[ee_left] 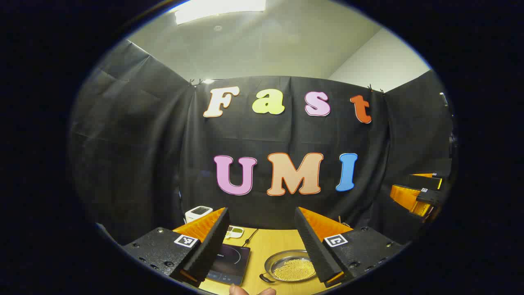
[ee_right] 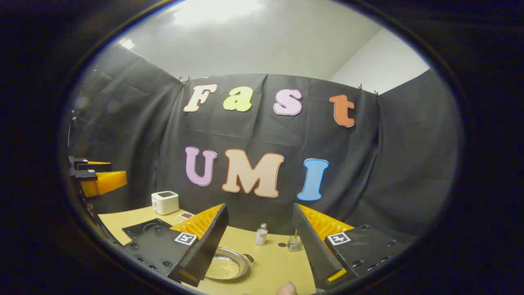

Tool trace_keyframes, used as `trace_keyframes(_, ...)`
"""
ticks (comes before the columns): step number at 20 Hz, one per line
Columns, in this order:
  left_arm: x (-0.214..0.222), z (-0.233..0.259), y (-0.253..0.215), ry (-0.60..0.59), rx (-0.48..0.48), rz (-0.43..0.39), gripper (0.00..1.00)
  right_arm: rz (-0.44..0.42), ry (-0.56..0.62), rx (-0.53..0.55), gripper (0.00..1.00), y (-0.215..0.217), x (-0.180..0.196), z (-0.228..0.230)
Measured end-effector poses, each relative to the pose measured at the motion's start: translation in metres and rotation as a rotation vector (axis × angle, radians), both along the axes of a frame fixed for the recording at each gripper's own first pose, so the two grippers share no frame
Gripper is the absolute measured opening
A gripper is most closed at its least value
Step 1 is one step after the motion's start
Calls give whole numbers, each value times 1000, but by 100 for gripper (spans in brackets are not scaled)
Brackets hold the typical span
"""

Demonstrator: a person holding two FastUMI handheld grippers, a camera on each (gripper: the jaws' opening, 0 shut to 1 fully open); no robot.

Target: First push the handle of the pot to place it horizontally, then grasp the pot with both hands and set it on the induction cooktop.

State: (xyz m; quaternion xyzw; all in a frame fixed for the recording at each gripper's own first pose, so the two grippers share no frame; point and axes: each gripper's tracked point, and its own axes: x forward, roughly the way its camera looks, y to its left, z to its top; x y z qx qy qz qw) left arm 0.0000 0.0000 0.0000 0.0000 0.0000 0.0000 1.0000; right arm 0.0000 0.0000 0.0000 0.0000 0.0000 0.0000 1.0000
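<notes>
From my remote seat, the left gripper (ee_left: 262,241) hung high above the table (ee_left: 266,246) with its jaws spread wide apart and nothing between them. Through that gap, in the left gripper view, I saw the pot (ee_left: 291,266), a shallow metal pan holding small yellow grains, sitting on the wood-coloured table just right of the induction cooktop (ee_left: 229,262), apart from it. A small dark handle stuck out at the pot's lower left edge. A white box-shaped appliance (ee_left: 198,213) stood at the back left, and a fingertip (ee_left: 239,290) showed at the bottom edge. The right gripper (ee_right: 260,239) was held up too, its jaws likewise wide apart and empty. In the right gripper view the pot (ee_right: 227,266) lay partly behind the near finger, with a handle on its right rim, the induction cooktop (ee_right: 143,227) farther left, the white appliance (ee_right: 165,202) behind it, and a small bottle (ee_right: 261,235) and a little glass jar (ee_right: 294,243) near the cloth wall.
</notes>
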Motion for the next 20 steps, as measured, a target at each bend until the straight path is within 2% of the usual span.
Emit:
trace_keyframes(2, 3, 1, -5, 3, 8, 7, 96, 9, 3, 9, 99, -3, 0, -1)
trace_keyframes(3, 3, -1, -6, 8, 15, 8, 94, 14, 8, 8, 99, -4, 1, -3)
trace_keyframes(5, 4, 0, -12, 6, 22, 7, 96, 17, 10, 12, 99, -8, 3, -5)
trace_keyframes(11, 6, 7, -29, -14, 65, -13, 94, 17, 20, 40, 99, -17, 5, -10)
trace_keyframes(20, 9, 4, -32, -9, 62, 9, 96, 16, -1, 52, 99, -26, 13, -7)
